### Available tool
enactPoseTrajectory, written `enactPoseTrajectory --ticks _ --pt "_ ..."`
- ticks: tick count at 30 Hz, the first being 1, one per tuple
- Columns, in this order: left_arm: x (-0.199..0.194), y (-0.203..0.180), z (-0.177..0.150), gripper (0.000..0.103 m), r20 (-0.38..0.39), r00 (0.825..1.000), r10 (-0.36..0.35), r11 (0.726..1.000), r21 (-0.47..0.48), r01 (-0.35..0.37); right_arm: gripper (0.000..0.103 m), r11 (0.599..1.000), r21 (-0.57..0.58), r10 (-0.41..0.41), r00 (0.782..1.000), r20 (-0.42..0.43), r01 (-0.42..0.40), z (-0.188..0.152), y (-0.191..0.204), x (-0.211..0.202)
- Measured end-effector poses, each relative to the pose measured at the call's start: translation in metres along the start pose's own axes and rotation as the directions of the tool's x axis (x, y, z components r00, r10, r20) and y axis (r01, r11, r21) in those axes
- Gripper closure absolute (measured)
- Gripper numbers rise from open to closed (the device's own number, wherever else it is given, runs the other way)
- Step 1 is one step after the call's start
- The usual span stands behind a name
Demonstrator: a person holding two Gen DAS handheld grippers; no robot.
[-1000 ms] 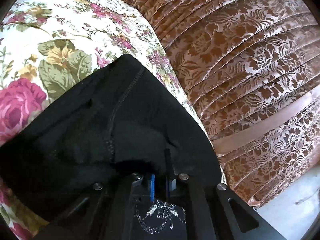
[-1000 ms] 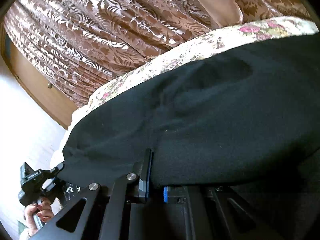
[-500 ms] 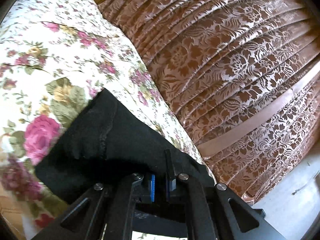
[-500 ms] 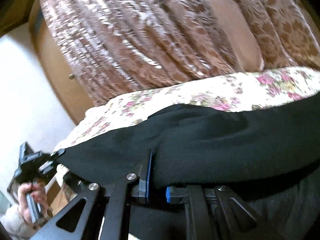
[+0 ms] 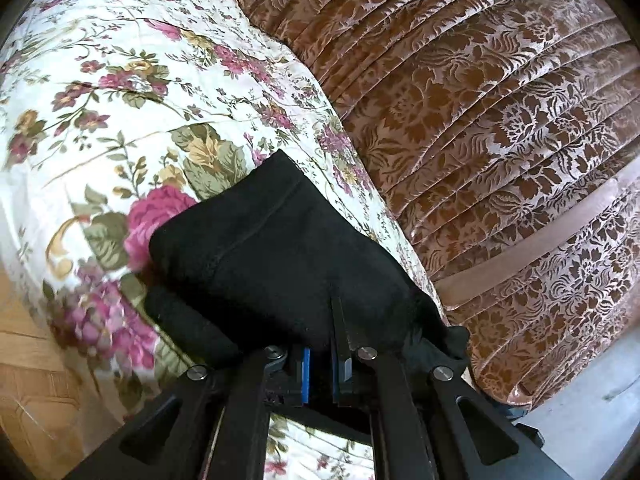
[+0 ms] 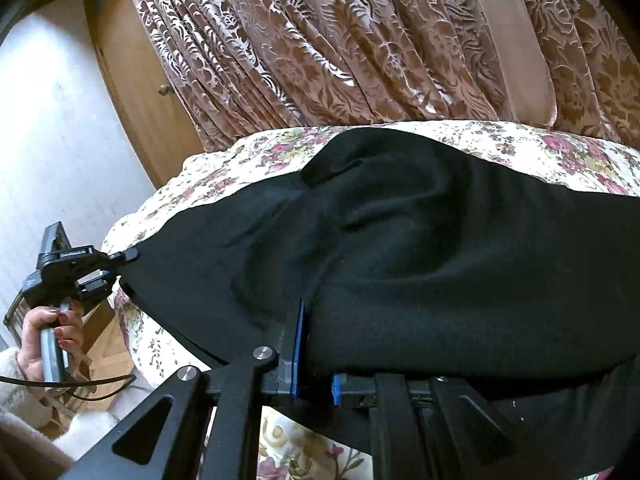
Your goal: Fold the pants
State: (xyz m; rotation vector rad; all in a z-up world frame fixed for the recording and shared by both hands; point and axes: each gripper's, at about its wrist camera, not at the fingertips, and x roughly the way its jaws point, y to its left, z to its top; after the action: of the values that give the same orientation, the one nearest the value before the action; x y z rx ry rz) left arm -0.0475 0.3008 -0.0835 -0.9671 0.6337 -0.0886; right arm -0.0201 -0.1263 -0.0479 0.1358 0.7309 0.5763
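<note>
Black pants (image 6: 420,260) lie stretched across a floral bedspread (image 6: 240,152). My right gripper (image 6: 316,344) is shut on their near edge, and the cloth drapes over its fingers. At the left of the right wrist view my left gripper (image 6: 128,257), gripped by a person's hand (image 6: 52,328), pinches a corner of the pants just off the bed's end. In the left wrist view that gripper (image 5: 324,340) is shut on a bunched black end (image 5: 280,248), which hides the fingertips. The cloth hangs taut between the two grippers, with a soft fold near the middle.
A brown patterned curtain (image 5: 500,120) hangs close behind the bed (image 5: 120,120), also seen in the right wrist view (image 6: 320,40). A wooden cabinet door (image 6: 132,80) and a white wall (image 6: 52,120) stand at the left. Wooden floor (image 5: 24,360) shows beside the bed.
Both grippers have drawn back with the pants still pinched. More bedspread shows in the left wrist view. The right wrist has rolled, and a fold has risen in the cloth.
</note>
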Motion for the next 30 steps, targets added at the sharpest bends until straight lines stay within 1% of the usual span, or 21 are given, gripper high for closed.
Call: enactPoseTrajectory --ticks 2,4,7,10,11,13,15,16,17,19,20,21,23,25,26,28,29,30 --pt "-0.003 -0.001 -0.004 0.097 0.0 1.0 -0.003 1.0 0.003 0.003 0.093 1.0 0.016 -0.001 1.0 0.009 0.001 -0.002 -0.003 -0.003" --pt "-0.002 -0.002 -0.007 0.096 -0.015 1.0 0.022 0.999 0.024 -0.022 0.093 0.999 0.035 -0.006 1.0 0.019 0.005 -0.001 -0.006 -0.006" --pt "0.004 0.003 -0.012 0.096 -0.036 0.999 0.034 0.999 0.001 -0.034 0.093 0.998 0.067 -0.017 0.999 0.027 0.015 0.001 -0.012 -0.005" --pt "0.013 0.012 -0.016 0.096 -0.061 0.996 0.069 0.998 -0.003 -0.07 0.093 0.994 0.103 -0.031 0.999 0.007 0.03 -0.001 -0.021 -0.002" --pt "0.016 0.016 -0.017 0.096 -0.078 0.994 0.076 0.997 -0.005 -0.076 0.093 0.992 0.123 -0.03 0.999 -0.016 0.031 -0.003 -0.025 0.003" --pt "0.017 0.02 -0.018 0.093 -0.08 0.995 0.065 0.997 -0.024 -0.067 0.093 0.986 0.164 -0.016 0.999 -0.041 0.023 -0.007 -0.033 0.01" --pt "0.015 0.021 -0.017 0.093 -0.085 0.995 0.06 0.997 -0.043 -0.064 0.094 0.977 0.211 0.005 1.0 -0.029 0.001 -0.01 -0.04 0.01" --pt "0.013 0.02 -0.016 0.092 -0.078 0.995 0.059 0.997 -0.05 -0.063 0.093 0.976 0.217 0.009 1.0 -0.03 -0.003 -0.01 -0.041 0.01" --pt "0.009 0.017 -0.015 0.09 -0.062 0.996 0.072 0.996 -0.046 -0.075 0.092 0.976 0.22 0.013 0.999 -0.031 -0.006 -0.009 -0.041 0.01" --pt "0.0 0.007 -0.013 0.087 -0.012 0.994 0.109 0.994 -0.004 -0.109 0.088 0.975 0.223 0.023 0.999 -0.034 -0.015 -0.008 -0.041 0.009" --pt "-0.007 -0.001 -0.012 0.084 0.027 0.991 0.128 0.991 0.031 -0.129 0.086 0.975 0.222 0.025 0.999 -0.037 -0.017 -0.008 -0.04 0.008" --pt "-0.013 -0.008 -0.012 0.083 0.059 0.989 0.138 0.988 0.059 -0.141 0.082 0.975 0.219 0.034 0.999 -0.043 -0.023 -0.007 -0.04 0.008" --pt "-0.027 -0.022 -0.011 0.081 0.138 0.978 0.156 0.977 0.12 -0.173 0.079 0.976 0.217 0.046 0.997 -0.057 -0.032 -0.006 -0.039 0.007" --pt "-0.038 -0.029 -0.009 0.079 0.206 0.961 0.185 0.964 0.153 -0.218 0.077 0.979 0.2 0.045 0.996 -0.076 -0.029 -0.006 -0.039 0.003" --pt "-0.044 -0.031 -0.008 0.077 0.243 0.949 0.2 0.956 0.163 -0.244 0.077 0.982 0.189 0.039 0.996 -0.081 -0.023 -0.006 -0.04 -0.001" --pt "-0.055 -0.035 -0.005 0.073 0.319 0.918 0.236 0.938 0.172 -0.301 0.073 0.985 0.174 0.034 0.996 -0.087 -0.019 -0.007 -0.045 -0.011" --pt "-0.059 -0.036 -0.003 0.071 0.348 0.905 0.244 0.932 0.173 -0.318 0.072 0.984 0.175 0.037 0.995 -0.088 -0.021 -0.008 -0.048 -0.016" --pt "-0.061 -0.038 -0.002 0.07 0.364 0.899 0.245 0.929 0.175 -0.325 0.068 0.983 0.181 0.037 0.995 -0.088 -0.02 -0.011 -0.053 -0.024"
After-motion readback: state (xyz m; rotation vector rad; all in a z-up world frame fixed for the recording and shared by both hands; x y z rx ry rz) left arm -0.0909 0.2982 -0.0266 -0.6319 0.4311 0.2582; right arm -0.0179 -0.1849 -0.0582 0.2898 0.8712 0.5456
